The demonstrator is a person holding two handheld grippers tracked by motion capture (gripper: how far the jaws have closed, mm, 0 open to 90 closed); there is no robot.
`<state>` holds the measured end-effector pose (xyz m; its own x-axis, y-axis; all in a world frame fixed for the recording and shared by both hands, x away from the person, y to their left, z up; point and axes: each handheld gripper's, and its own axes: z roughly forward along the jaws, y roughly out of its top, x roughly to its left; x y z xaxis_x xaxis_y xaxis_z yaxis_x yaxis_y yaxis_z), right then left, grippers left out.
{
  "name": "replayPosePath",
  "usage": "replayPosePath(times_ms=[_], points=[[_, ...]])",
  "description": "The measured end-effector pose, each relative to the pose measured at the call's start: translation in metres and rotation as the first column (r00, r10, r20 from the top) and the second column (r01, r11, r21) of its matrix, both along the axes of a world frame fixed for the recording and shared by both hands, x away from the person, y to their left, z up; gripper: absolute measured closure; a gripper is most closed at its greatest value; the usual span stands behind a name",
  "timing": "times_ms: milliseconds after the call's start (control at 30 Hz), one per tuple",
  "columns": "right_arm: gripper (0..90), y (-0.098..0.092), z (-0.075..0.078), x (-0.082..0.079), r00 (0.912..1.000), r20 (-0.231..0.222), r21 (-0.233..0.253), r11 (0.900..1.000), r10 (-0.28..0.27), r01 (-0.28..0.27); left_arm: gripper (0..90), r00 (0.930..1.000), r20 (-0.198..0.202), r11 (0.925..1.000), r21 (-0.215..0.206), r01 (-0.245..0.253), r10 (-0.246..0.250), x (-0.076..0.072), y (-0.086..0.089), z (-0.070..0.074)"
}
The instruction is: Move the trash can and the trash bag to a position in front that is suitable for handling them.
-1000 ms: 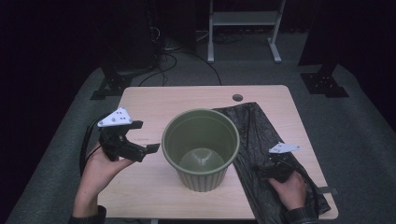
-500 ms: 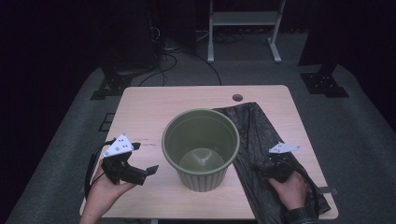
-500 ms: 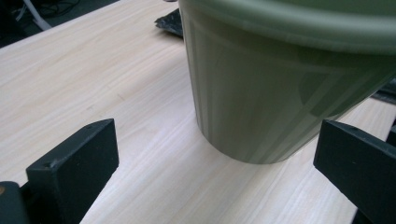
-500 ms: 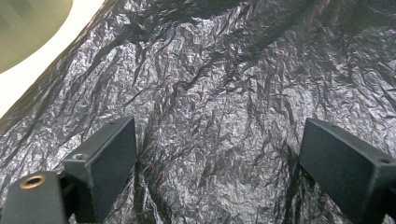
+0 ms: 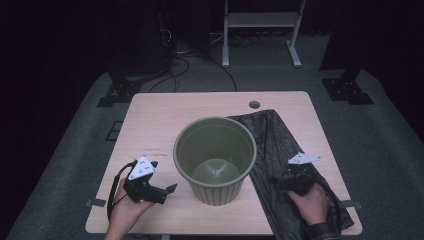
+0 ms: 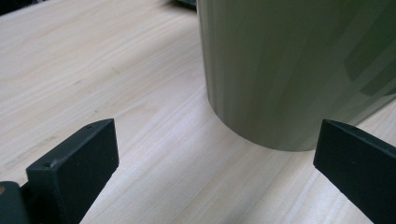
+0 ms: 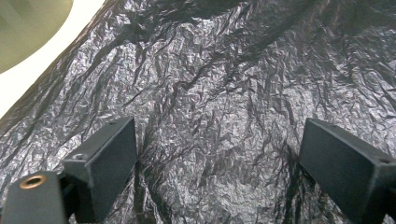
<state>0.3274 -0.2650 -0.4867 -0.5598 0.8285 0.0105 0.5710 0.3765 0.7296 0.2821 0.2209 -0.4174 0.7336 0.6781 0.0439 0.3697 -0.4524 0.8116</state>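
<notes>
An olive-green bin [image 5: 215,157] stands upright and empty at the middle of the light wooden table [image 5: 165,112]. A crinkled black plastic bag [image 5: 272,145] lies flat to its right. My left gripper [image 5: 167,192] rests low on the table left of the bin, open, with the bin wall [image 6: 299,70] just ahead between its jaws. My right gripper [image 5: 280,182] is held over the black bag [image 7: 224,93] near the front right corner, open, jaws spread just above the plastic with nothing between them.
A small round hole [image 5: 254,105] sits near the table's far edge. Behind the table are a white metal stand [image 5: 260,30], cables [image 5: 185,55] and dark equipment on grey carpet.
My left gripper has moved toward the front edge of the table and lower, still beside the bin. The right gripper has stayed over the bag.
</notes>
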Motion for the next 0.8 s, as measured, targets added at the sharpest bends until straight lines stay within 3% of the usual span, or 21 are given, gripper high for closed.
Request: replayPosePath(times_ms=[267,433,633,733,800], points=[[10.3,0.0,0.0,0.0,1.0,0.0,0.0,1.0,0.0,0.0,0.0,0.9995,-0.027,0.9995,0.028,-0.013,0.014,0.009,-0.005,-0.029],[10.3,0.0,0.0,0.0,1.0,0.0,0.0,1.0,0.0,0.0,0.0,0.9993,-0.035,0.9994,0.031,-0.016,0.017,0.011,-0.006,-0.037],[10.3,0.0,0.0,0.0,1.0,0.0,0.0,1.0,0.0,0.0,0.0,0.9972,-0.068,0.995,0.097,-0.024,0.031,0.016,-0.007,-0.054],[10.3,0.0,0.0,0.0,1.0,0.0,0.0,1.0,0.0,0.0,0.0,0.9961,-0.079,0.9878,0.153,-0.028,0.04,0.019,-0.008,-0.061],[10.3,0.0,0.0,0.0,1.0,0.0,0.0,1.0,0.0,0.0,0.0,0.996,-0.08,0.9899,0.139,-0.028,0.04,0.02,-0.006,-0.063]])
